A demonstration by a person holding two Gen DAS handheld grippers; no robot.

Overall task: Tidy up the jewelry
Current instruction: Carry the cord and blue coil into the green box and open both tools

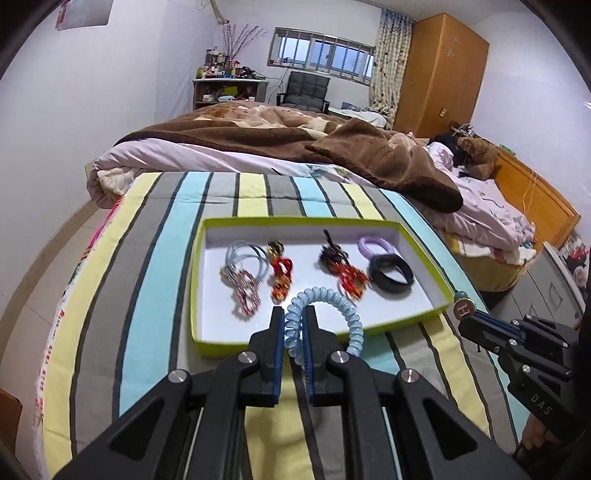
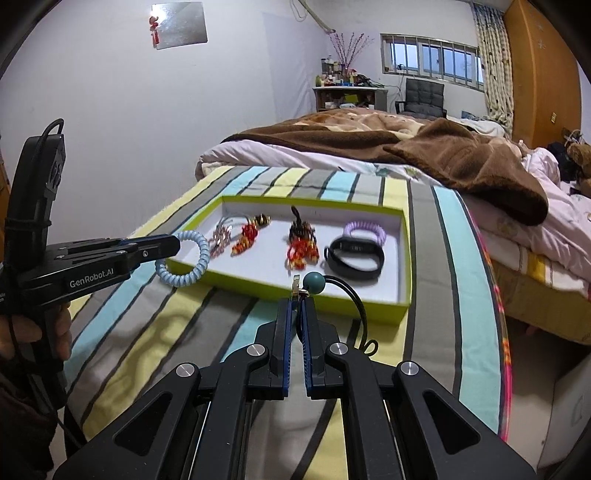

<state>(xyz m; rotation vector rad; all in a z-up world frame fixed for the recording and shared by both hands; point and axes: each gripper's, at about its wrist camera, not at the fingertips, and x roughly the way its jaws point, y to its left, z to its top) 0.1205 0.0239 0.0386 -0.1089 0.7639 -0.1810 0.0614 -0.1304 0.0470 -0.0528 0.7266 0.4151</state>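
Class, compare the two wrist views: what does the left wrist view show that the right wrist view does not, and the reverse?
Only the left wrist view: the round tag marked H, and the headboard.
Only the right wrist view: the green bead, the black cord, and a wall poster.
Both: the tray, the blue coil band in the left gripper, and the black wristband.

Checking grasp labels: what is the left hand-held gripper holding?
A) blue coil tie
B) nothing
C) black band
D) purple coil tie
A: the left hand-held gripper is shut on the blue coil tie, while the black band and purple coil tie lie in the tray.
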